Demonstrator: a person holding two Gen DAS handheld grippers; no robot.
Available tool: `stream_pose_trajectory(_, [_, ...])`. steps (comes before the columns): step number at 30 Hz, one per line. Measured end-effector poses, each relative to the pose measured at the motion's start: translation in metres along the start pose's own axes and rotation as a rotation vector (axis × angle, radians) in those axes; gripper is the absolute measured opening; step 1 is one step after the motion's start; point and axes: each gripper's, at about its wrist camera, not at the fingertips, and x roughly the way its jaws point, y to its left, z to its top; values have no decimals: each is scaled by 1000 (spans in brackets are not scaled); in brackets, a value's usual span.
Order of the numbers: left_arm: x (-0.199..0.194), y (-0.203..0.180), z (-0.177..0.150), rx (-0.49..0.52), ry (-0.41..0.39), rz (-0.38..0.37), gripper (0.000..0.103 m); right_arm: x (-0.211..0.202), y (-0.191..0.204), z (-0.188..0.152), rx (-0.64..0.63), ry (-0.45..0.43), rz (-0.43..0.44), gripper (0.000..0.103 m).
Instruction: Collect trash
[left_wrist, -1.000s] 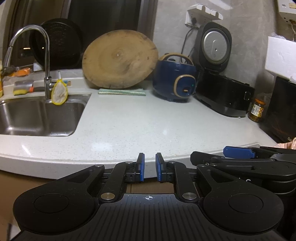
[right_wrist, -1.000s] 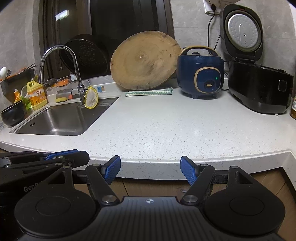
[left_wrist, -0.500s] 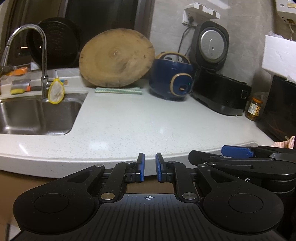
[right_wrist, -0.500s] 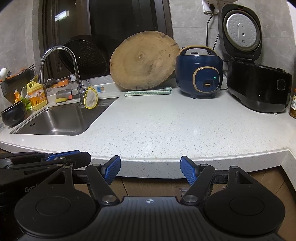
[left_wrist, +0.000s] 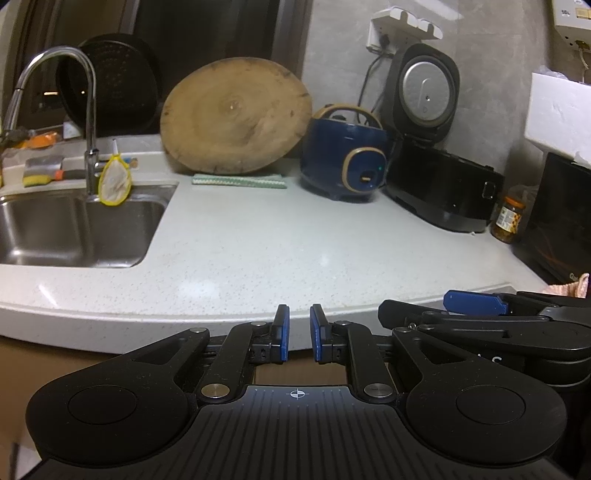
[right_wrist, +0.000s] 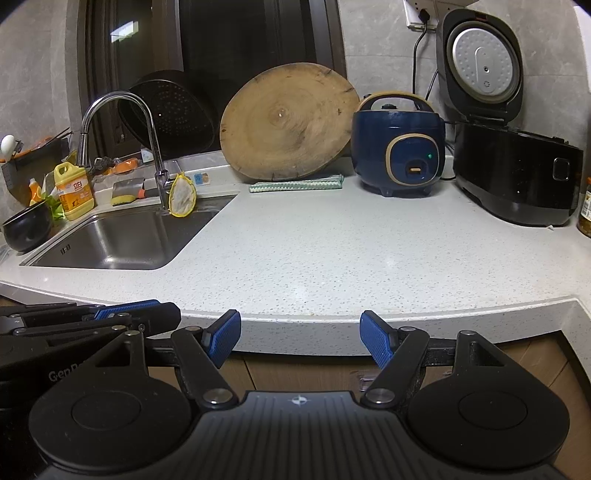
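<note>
My left gripper (left_wrist: 297, 334) hangs just off the front edge of the pale speckled worktop (left_wrist: 258, 251). Its blue pads stand almost together, with only a narrow slit between them and nothing in it. My right gripper (right_wrist: 301, 339) is level with it at the same edge, open wide and empty. Each shows in the other's view: the right gripper (left_wrist: 472, 302) at the lower right, the left gripper (right_wrist: 125, 310) at the lower left. A yellow-rimmed white net (left_wrist: 115, 182) hangs at the faucet (left_wrist: 90, 110) over the steel sink (left_wrist: 74, 225).
A round wooden board (left_wrist: 236, 118) leans on the back wall above a folded striped cloth (left_wrist: 239, 181). A blue cooker (left_wrist: 345, 158), a black cooker with its lid up (left_wrist: 443, 192) and a jar (left_wrist: 511, 219) stand right. A yellow bottle (right_wrist: 74, 188) and a black bowl (right_wrist: 27, 225) sit left of the sink.
</note>
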Motion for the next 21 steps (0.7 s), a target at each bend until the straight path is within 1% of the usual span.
stream_pose_trajectory(17, [2,2,2,10,-5,-7,16,6,-1,4,7,3,-1,72])
stream_pose_trajectory(21, [7,2,5,20,-9,1,16,8,-4,6,5,-5,-3,72])
